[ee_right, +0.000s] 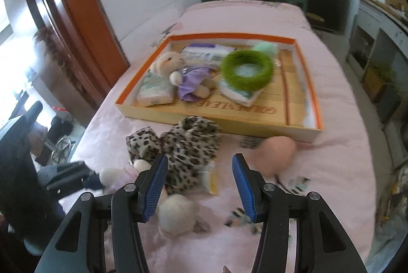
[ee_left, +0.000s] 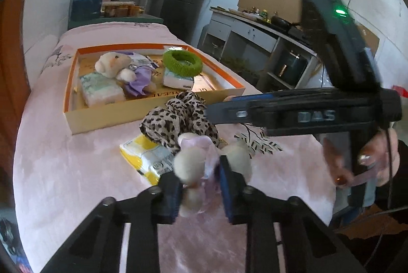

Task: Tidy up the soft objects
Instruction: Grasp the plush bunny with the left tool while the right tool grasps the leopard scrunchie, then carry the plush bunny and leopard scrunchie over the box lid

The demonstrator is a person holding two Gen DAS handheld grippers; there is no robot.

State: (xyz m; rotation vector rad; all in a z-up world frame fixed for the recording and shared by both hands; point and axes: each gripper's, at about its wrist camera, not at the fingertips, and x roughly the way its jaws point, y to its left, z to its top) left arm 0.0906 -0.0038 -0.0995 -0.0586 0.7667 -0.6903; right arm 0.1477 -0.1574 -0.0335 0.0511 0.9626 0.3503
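Observation:
A cream plush toy in a pale pink dress (ee_left: 196, 171) lies on the pink cover at the near edge. My left gripper (ee_left: 201, 194) is shut on its dress and leg, blue pads pressing from both sides. Behind the toy sit a leopard-print cloth (ee_left: 178, 120) and a yellow tissue pack (ee_left: 142, 153). In the right wrist view my right gripper (ee_right: 200, 183) stands open above the leopard-print cloth (ee_right: 186, 145), with nothing pinched. The plush toy (ee_right: 176, 214) lies partly under its left finger. The orange-rimmed box (ee_right: 316, 104) holds a bear in a purple dress (ee_right: 178, 74), a green ring (ee_right: 247, 69) and tissue packs.
A pink egg-shaped sponge (ee_right: 276, 153) and a striped cloth (ee_right: 295, 183) lie right of my right gripper. The right side of the box floor (ee_right: 295, 94) is bare. A person's hand (ee_left: 367, 163) grips the right tool. A wooden door frame stands at the left; shelves and a fridge stand behind the bed.

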